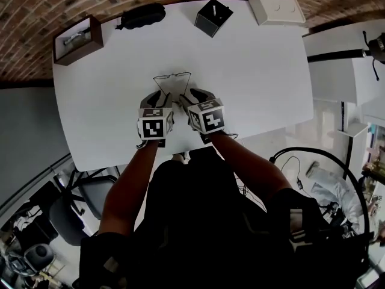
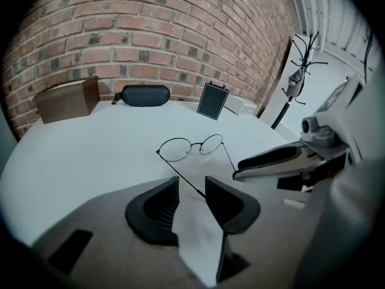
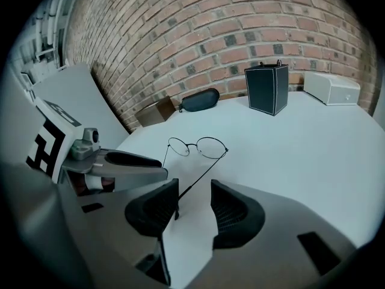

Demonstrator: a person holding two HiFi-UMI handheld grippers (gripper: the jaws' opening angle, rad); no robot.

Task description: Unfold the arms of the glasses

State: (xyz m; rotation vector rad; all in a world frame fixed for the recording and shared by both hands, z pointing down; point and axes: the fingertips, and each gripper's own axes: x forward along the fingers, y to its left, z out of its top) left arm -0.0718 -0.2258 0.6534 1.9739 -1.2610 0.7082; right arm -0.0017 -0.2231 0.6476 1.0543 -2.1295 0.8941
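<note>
At the middle of the table (image 1: 258, 71), just ahead of both grippers: glasses (image 1: 172, 77), lenses toward the brick wall, both arms already swung out and trailing back. Left gripper (image 2: 191, 188) spread, one arm's tip lying in the gap, not pinched. Right gripper (image 3: 194, 192) likewise spread, the other arm's tip loose between its pads. Thin wire frame: probably very light, springy, easily bent, apt to skid on the smooth top. Best taken near an arm's end or at the hinge, gently; never on the lenses.
</note>
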